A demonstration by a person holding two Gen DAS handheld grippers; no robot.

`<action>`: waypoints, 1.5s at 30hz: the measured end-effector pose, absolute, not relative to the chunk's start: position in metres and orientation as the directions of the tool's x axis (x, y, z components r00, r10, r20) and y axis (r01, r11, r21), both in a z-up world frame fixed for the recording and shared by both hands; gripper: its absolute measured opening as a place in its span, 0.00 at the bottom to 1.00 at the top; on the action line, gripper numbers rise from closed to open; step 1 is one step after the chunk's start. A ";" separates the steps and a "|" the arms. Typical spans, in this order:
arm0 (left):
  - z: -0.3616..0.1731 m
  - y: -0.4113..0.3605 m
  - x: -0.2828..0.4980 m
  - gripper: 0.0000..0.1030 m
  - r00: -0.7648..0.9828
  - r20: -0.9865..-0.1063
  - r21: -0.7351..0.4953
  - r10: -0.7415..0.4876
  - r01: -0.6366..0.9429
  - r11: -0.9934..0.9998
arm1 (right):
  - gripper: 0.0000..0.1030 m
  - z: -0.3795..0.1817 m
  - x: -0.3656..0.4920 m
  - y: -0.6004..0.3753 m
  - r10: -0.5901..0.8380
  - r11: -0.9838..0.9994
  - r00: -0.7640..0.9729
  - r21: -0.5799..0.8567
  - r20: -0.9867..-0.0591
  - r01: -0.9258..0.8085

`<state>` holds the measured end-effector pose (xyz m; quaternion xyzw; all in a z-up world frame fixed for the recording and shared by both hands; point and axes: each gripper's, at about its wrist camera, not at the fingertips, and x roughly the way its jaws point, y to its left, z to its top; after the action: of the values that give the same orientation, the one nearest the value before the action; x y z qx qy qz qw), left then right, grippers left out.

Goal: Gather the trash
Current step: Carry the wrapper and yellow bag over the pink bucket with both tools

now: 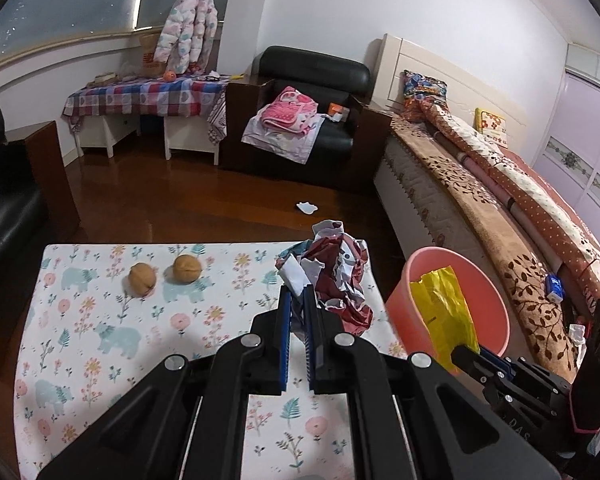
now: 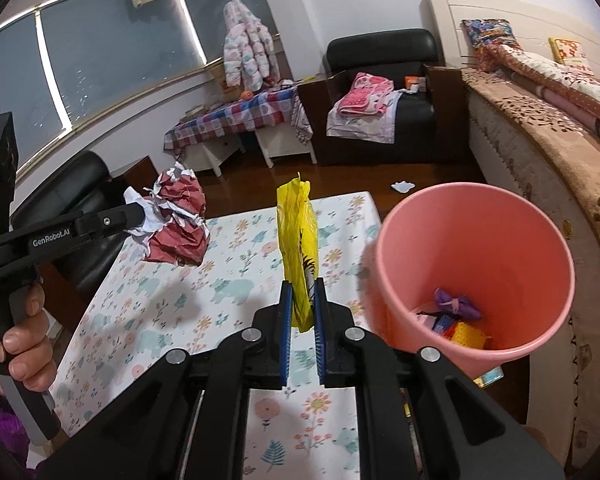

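Transport step: left gripper (image 1: 298,294) clamped on crumpled paper (image 1: 336,276) above tabletop's right edge; right gripper (image 2: 303,300) clamped on yellow wrapper (image 2: 300,240) beside pink bin (image 2: 480,216). Next, likely carry both over bin and release.

White lettering "GenRobot.AI" on the black arm of the left claw (image 2: 140,216) in the right wrist view, faint embossed letters on the right claw (image 1: 470,354) body, unreadable

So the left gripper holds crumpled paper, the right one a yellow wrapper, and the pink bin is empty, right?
Not quite: the pink bin is not empty. The right wrist view shows purple and yellow scraps at its bottom. The left gripper does hold crumpled paper, the right gripper a yellow wrapper.
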<state>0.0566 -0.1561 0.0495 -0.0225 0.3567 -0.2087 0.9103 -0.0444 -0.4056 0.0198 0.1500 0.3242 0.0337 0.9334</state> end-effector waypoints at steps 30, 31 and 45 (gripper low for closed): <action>0.045 -0.269 0.062 0.05 0.584 -0.644 -0.162 -0.495 0.528 0.833 | 0.10 0.002 -0.058 -0.486 0.010 0.908 0.787 0.336 -0.617 0.251; 0.045 -0.272 0.062 0.05 0.580 -0.646 -0.161 -0.497 0.532 0.831 | 0.10 0.001 -0.058 -0.489 0.005 0.905 0.785 0.336 -0.619 0.259; 0.032 -0.321 0.064 0.05 0.528 -0.676 -0.149 -0.515 0.586 0.796 | 0.10 -0.013 -0.064 -0.525 -0.056 0.864 0.772 0.357 -0.633 0.356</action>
<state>0.0640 -0.3210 0.0316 0.0484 0.3696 -0.3154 0.8727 -0.0638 -0.5254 -0.0129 0.2352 0.3183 -0.1130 0.9114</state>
